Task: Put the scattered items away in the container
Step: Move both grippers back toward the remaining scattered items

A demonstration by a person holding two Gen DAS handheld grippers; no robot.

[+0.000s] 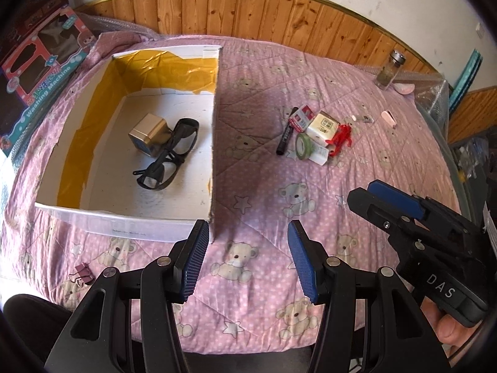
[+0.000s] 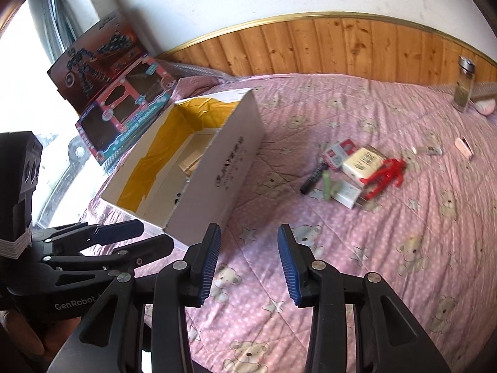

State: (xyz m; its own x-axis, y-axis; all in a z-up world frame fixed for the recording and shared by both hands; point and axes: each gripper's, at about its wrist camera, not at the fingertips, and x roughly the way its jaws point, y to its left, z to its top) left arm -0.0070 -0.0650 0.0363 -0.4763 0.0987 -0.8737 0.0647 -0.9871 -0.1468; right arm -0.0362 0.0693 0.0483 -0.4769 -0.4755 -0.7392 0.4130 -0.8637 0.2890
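The white cardboard box with torn yellow lining [image 1: 130, 161] sits toward the left edge of the pink bear-print quilt [image 1: 264, 205], already holding a small gold metal tin [image 1: 149, 133] and black-framed glasses [image 1: 169, 152]. The remaining scatter lies in one cluster right of it, well apart from its wall: black marker [image 1: 285, 140], green tape roll [image 1: 305, 146], cream carton [image 1: 323, 124], red plastic figure [image 1: 341, 136]. My left gripper [image 1: 245, 261] and right gripper [image 2: 248, 264] both hover empty with jaws apart, low over the near edge, probably staged for the next reach.
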